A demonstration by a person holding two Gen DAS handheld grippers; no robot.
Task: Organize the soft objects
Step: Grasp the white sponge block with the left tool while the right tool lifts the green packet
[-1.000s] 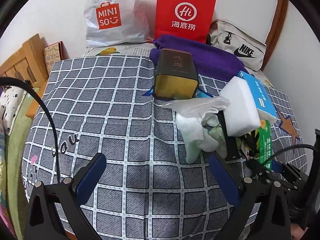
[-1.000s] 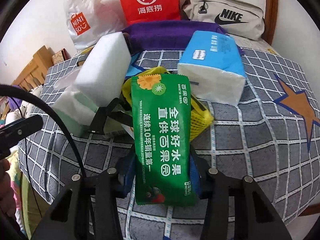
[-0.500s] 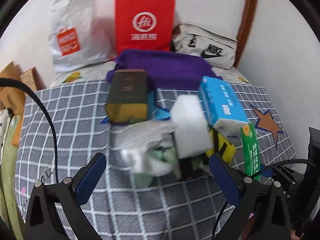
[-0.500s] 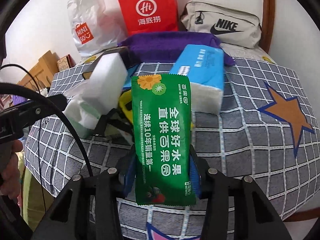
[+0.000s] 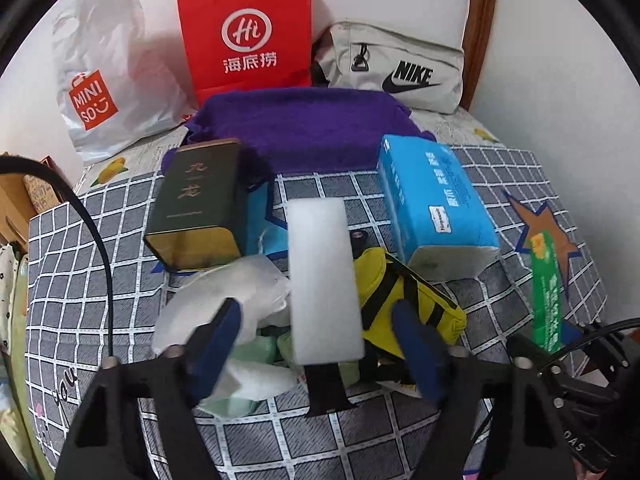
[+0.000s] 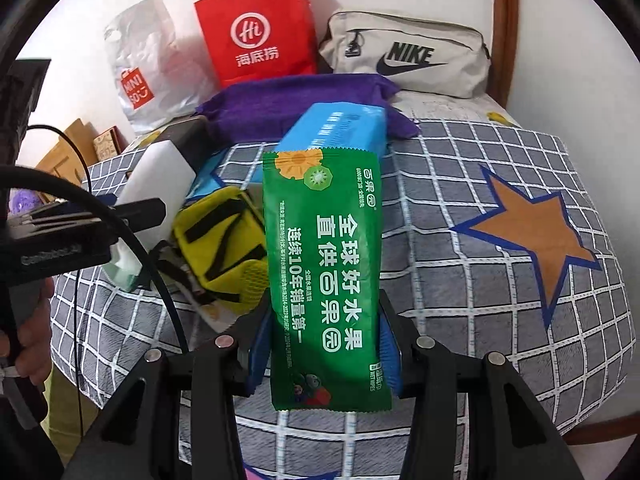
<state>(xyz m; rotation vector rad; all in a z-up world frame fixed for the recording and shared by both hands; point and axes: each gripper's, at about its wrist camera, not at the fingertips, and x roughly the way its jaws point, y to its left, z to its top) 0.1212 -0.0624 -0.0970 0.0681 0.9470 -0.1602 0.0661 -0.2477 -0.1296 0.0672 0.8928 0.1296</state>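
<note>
My right gripper (image 6: 323,354) is shut on a green wet-wipes packet (image 6: 324,280) and holds it upright above the checked bedspread (image 6: 480,312); the packet also shows in the left wrist view (image 5: 548,292). My left gripper (image 5: 320,344) is open, its blue pads on either side of a white foam block (image 5: 322,280) without touching it. Around the block lie a yellow-and-black pouch (image 5: 400,300), crumpled white plastic bags (image 5: 224,300), a blue tissue pack (image 5: 432,204) and a dark tin (image 5: 196,204).
A purple towel (image 5: 304,128) lies behind the pile. A red paper bag (image 5: 246,32), a white Miniso bag (image 5: 104,72) and a grey Nike bag (image 5: 396,68) lean on the wall. A wooden headboard (image 5: 16,200) stands at left.
My left gripper has swung right and moved in until its fingers straddle the white foam block. My right gripper has lifted the green packet back, away from the pile.
</note>
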